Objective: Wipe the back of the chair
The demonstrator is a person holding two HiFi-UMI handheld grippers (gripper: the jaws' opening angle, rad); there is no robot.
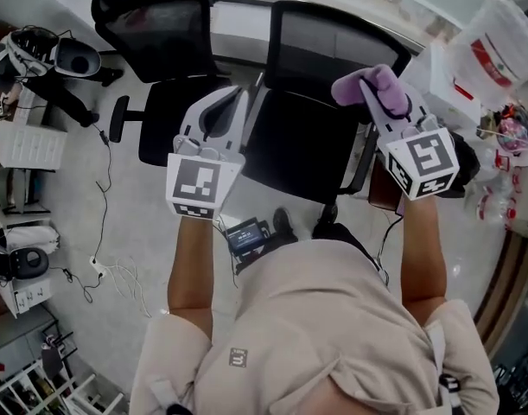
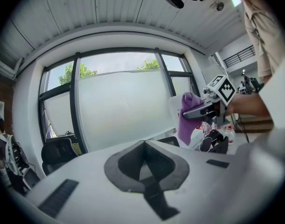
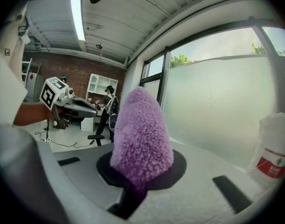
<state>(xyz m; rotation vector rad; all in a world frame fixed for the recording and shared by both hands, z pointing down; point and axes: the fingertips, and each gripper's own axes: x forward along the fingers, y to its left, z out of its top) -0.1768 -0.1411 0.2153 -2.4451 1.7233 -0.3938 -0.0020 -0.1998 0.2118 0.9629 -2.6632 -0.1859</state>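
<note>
A black office chair stands in front of me, its mesh back [image 1: 333,37] toward the window and its seat [image 1: 298,145] below my grippers. My right gripper [image 1: 378,93] is raised over the chair's right side and is shut on a fuzzy purple cloth [image 1: 373,89]. That cloth [image 3: 142,134] fills the middle of the right gripper view and hangs from the jaws [image 2: 188,118] in the left gripper view. My left gripper [image 1: 234,98] is held up over the seat's left edge, jaws together with nothing between them. Neither gripper touches the chair.
A second black chair [image 1: 155,24] stands to the left. A person [image 1: 39,59] is at the far left. A white plastic bag [image 1: 497,41] and clutter fill a table at the right. Cables [image 1: 108,266] lie on the floor. A frosted window [image 2: 123,106] runs behind the chairs.
</note>
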